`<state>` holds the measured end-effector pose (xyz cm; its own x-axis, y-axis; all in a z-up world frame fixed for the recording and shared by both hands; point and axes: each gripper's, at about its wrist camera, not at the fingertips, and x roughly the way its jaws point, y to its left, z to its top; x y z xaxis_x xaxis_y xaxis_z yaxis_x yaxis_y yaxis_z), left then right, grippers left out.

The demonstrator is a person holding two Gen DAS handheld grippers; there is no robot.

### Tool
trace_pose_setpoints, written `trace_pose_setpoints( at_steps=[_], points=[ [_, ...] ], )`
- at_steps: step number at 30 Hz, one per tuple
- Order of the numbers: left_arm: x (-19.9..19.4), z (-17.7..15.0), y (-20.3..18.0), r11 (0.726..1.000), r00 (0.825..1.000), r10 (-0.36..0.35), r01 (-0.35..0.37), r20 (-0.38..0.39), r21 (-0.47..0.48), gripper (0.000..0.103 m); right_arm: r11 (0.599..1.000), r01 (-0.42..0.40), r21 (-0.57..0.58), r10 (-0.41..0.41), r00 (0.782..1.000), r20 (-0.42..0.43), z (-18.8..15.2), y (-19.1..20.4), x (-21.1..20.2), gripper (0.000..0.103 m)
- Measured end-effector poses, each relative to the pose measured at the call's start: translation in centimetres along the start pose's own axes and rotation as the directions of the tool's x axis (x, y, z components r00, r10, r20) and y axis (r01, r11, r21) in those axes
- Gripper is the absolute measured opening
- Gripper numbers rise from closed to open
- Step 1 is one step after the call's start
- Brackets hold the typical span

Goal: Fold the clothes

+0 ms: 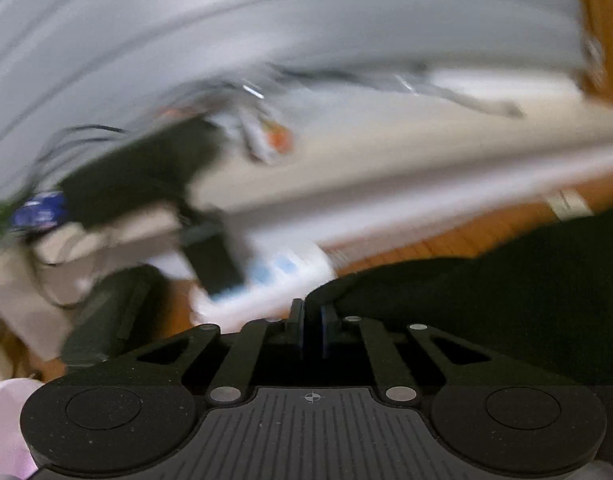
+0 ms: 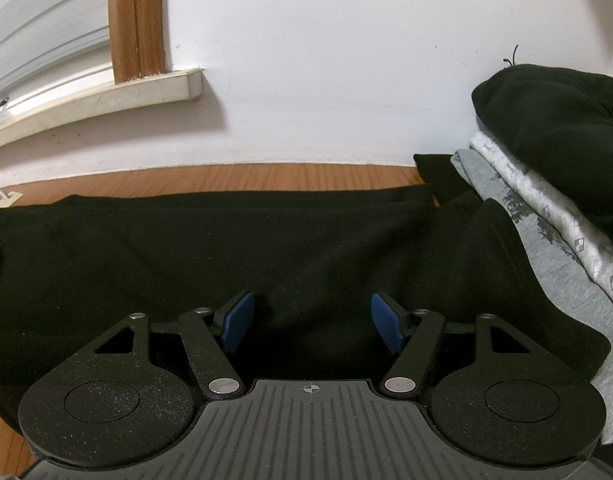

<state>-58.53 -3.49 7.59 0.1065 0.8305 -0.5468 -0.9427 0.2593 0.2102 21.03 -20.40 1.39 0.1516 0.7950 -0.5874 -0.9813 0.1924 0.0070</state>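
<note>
A black garment [image 2: 266, 240] lies spread flat on the wooden surface [image 2: 226, 172]. My right gripper [image 2: 312, 320] hovers just above its near part, jaws wide open, blue pads [image 2: 238, 320] apart and pressing on nothing. The left wrist view is smeared by motion. There the same black garment [image 1: 506, 300] fills the lower right, and its raised edge runs into the tips of my left gripper [image 1: 312, 316]. Those fingers [image 1: 296, 316] stand almost together, with only a narrow dark slot between them, closed on that cloth edge.
A stack of folded clothes stands at the right: black on top [image 2: 546, 120], white patterned [image 2: 546, 200], grey [image 2: 566, 280]. A window sill [image 2: 106, 92] and white wall lie beyond. Blurred clutter, a white and blue item [image 1: 274, 276] and something pink [image 1: 6, 420] sit to the left.
</note>
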Motion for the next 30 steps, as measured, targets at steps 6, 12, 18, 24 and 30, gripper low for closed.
trace_pose_setpoints(
  at_steps=[6, 12, 18, 24, 30],
  points=[
    [-0.5, 0.5, -2.2, 0.998, 0.999, 0.031, -0.029, -0.023, 0.049, 0.067, 1.000, 0.021, -0.019, -0.021, 1.000, 0.006, 0.0, 0.3, -0.1, 0.069],
    [-4.1, 1.0, -6.3, 0.997, 0.997, -0.064, 0.062, 0.037, 0.047, 0.079, 0.995, 0.006, -0.096, 0.001, 0.998, 0.069, -0.8, 3.5, -2.6, 0.069],
    [-6.8, 0.1, -14.2, 0.976, 0.974, -0.216, 0.214, 0.065, 0.046, 0.079, 0.962, -0.172, -0.210, 0.196, 0.976, 0.099, -1.4, 11.7, -5.0, 0.068],
    [-9.9, -1.5, -22.4, 0.944, 0.943, -0.317, 0.305, 0.097, 0.125, 0.078, 0.869, -0.351, -0.349, 0.397, 0.915, 0.068, -2.6, 21.5, -6.7, 0.064],
    [-12.0, -2.9, -26.6, 0.912, 0.914, -0.391, 0.370, 0.106, 0.176, 0.078, 0.751, -0.461, -0.472, 0.520, 0.854, -0.007, -3.5, 28.5, -7.7, 0.063]
  ],
)
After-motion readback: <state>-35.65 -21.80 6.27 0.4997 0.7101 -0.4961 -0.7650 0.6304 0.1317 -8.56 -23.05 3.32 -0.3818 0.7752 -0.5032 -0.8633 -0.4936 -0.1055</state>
